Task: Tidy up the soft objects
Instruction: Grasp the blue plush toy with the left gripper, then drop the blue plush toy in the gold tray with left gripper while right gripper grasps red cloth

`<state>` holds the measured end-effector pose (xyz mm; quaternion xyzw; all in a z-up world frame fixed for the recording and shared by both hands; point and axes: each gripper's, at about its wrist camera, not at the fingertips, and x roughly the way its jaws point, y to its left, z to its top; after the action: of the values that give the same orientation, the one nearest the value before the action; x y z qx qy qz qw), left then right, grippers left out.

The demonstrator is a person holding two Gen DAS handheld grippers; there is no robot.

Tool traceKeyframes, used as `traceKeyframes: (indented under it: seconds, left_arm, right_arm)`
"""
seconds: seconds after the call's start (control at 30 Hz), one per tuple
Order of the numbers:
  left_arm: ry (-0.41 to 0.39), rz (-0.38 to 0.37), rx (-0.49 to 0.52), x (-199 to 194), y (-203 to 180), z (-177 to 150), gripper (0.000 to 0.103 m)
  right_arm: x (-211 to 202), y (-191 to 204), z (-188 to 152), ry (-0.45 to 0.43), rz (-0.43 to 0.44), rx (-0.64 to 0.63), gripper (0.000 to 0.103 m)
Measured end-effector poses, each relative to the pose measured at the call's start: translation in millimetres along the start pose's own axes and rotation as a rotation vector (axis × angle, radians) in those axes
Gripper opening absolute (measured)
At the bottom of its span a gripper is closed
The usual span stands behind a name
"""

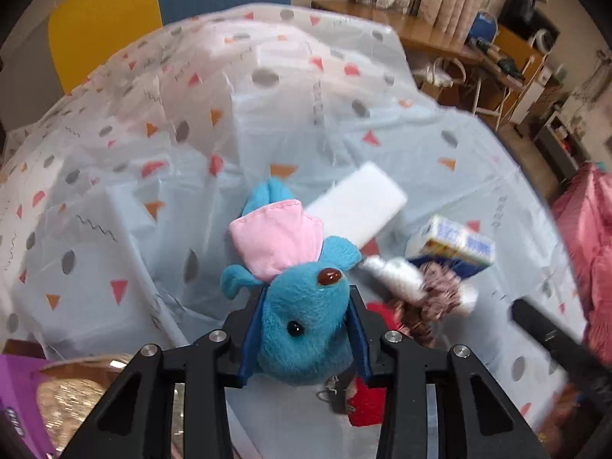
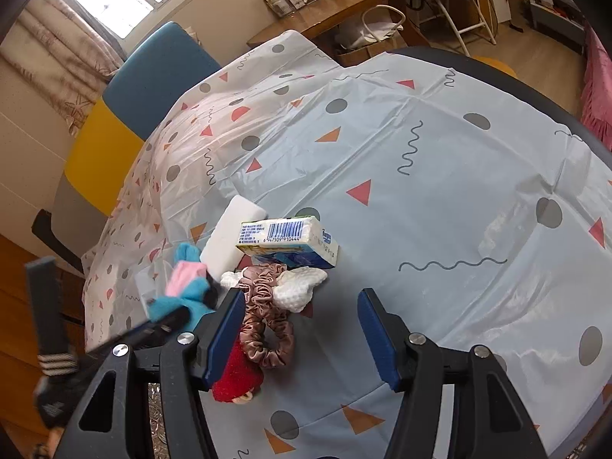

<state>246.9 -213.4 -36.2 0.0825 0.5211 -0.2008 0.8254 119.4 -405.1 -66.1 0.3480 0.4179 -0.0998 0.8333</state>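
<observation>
A blue plush toy in a pink dress lies on the patterned tablecloth. My left gripper is shut on its head, a blue pad pressing each side. From the right wrist the same plush toy shows at the left, with the left gripper blurred over it. My right gripper stands open above bare cloth with nothing between its fingers. Just left of it lie a brown satin scrunchie, a white knitted bow and a red plush toy, partly hidden by the left finger.
A white foam block and a tissue packet lie just beyond the pile. The tablecloth drapes over lumps at the far left. A purple packet and a metal bowl sit at the near left edge. A blue and yellow chair stands behind.
</observation>
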Motion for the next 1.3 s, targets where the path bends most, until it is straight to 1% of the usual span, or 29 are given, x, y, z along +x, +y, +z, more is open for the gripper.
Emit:
traceKeyframes:
  seconds: [0.13,0.27,0.3,0.4,0.5,0.57,0.67,0.73,0.8,0.83,1.0,1.07,1.13,1.3]
  left_arm:
    - [-0.058,0.008,-0.028,-31.4,21.1,26.5,0.040]
    - [-0.111,0.059,-0.101,-57.0,62.8,45.6,0.040]
    - [-0.130,0.082,-0.121,-65.5,77.1,48.4,0.041]
    - [-0.160,0.134,-0.180,-84.8,115.8,47.2,0.041]
    - [-0.193,0.197,-0.253,-104.2,163.1,34.3,0.041]
    - [-0.209,0.233,-0.322,-116.7,198.3,19.2,0.041]
    - [-0.232,0.298,-0.384,-136.3,243.3,-8.6,0.041]
    - [-0.245,0.318,-0.429,-149.5,271.2,-34.3,0.041]
    - [-0.253,0.323,-0.459,-158.0,288.5,-57.7,0.041]
    - [-0.261,0.322,-0.483,-164.3,299.3,-75.0,0.041]
    - [-0.296,0.303,-0.537,-181.8,313.4,-143.9,0.041]
    - [-0.308,0.281,-0.557,-186.8,314.3,-174.1,0.041]
    - [-0.313,0.271,-0.555,-190.4,309.5,-200.7,0.042]
    - [-0.313,0.246,-0.548,-193.5,290.5,-258.7,0.042]
  right_arm:
    - [3.5,4.9,-3.4,0.017,-0.001,-0.026,0.062]
    - [7.9,10.0,-6.3,0.035,-0.007,-0.057,0.062]
    - [9.2,10.8,-6.9,0.042,-0.006,-0.062,0.062]
    - [11.4,13.5,-8.8,0.053,-0.008,-0.080,0.062]
    - [12.4,17.3,-10.7,0.058,-0.010,-0.103,0.062]
    - [13.0,20.0,-12.1,0.060,-0.013,-0.120,0.062]
    - [15.0,24.0,-14.7,0.068,-0.016,-0.143,0.062]
    - [17.3,26.6,-16.7,0.078,-0.020,-0.155,0.062]
    - [19.0,30.0,-18.6,0.085,-0.015,-0.174,0.062]
    - [19.4,32.6,-20.0,0.087,-0.009,-0.187,0.062]
    - [23.1,53.5,-33.1,0.121,0.059,-0.288,0.062]
    - [26.4,63.9,-41.4,0.134,0.057,-0.349,0.058]
    - [29.7,72.9,-49.6,0.145,0.053,-0.403,0.056]
    - [36.5,87.5,-66.2,0.158,0.031,-0.504,0.054]
